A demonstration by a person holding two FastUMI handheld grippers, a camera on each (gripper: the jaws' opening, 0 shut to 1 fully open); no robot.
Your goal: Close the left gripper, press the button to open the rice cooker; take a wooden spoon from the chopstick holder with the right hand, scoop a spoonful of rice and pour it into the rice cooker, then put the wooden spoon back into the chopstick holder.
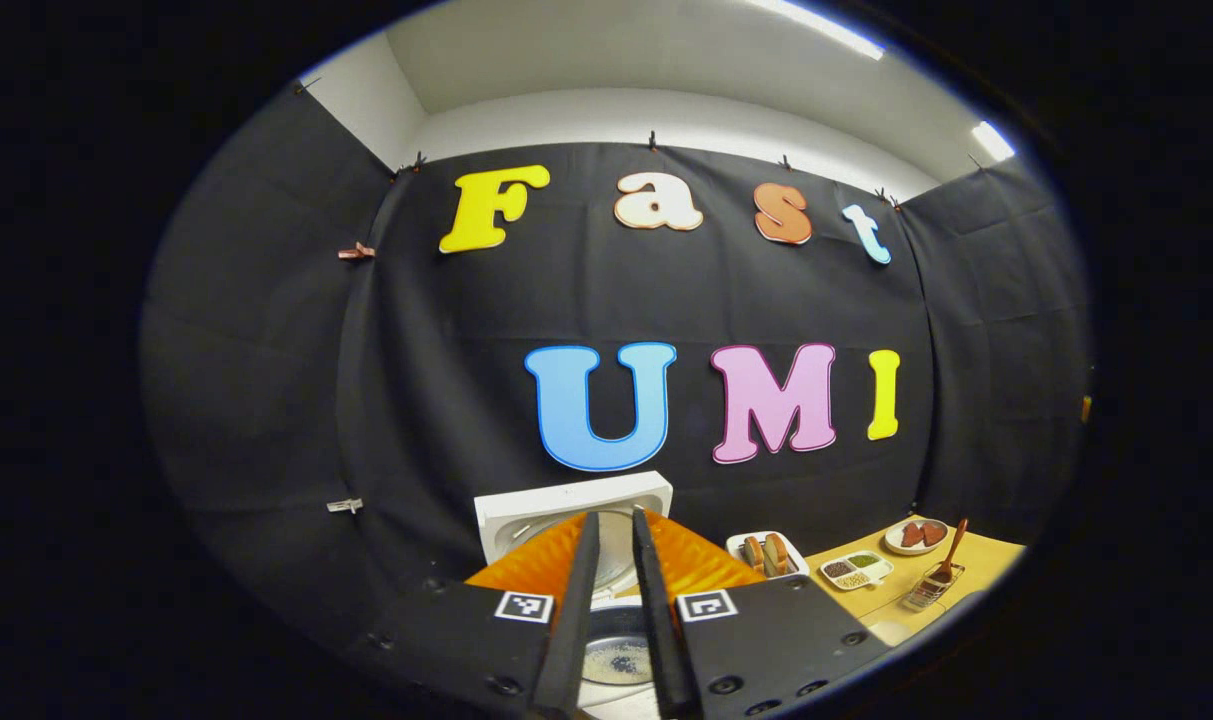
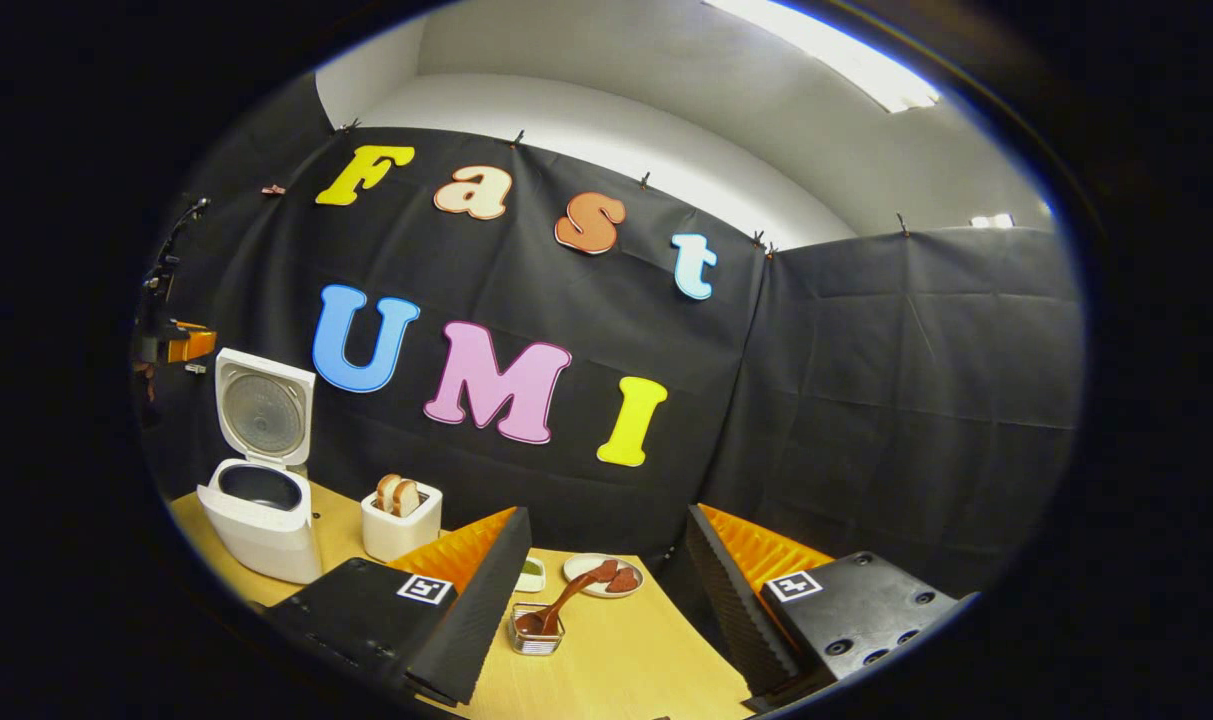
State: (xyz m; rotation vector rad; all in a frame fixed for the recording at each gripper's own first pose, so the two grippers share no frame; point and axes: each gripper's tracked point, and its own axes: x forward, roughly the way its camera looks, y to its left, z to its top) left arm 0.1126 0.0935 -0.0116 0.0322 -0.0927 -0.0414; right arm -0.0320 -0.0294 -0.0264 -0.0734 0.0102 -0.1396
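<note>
The white rice cooker (image 2: pixel 261 520) stands on the left of the wooden table with its lid (image 2: pixel 264 405) raised. In the left gripper view the lid (image 1: pixel 571 497) rises just ahead, and the inner pot (image 1: pixel 616 655) lies right below my left gripper (image 1: pixel 616 515), whose fingers stand almost together with nothing between them. That gripper also shows in the right gripper view, as the left gripper (image 2: pixel 171 345) above the cooker. A wooden spoon (image 2: pixel 564 603) leans in the wire chopstick holder (image 2: pixel 536 635). My right gripper (image 2: pixel 606 520) hangs open above and short of the holder.
A white toaster (image 2: pixel 401 520) with bread slices stands right of the cooker. A divided dish of grains (image 1: pixel 854 570) and a plate (image 2: pixel 604 575) with red pieces lie behind the holder on the table (image 2: pixel 626 660). Black cloth walls close in the back and sides.
</note>
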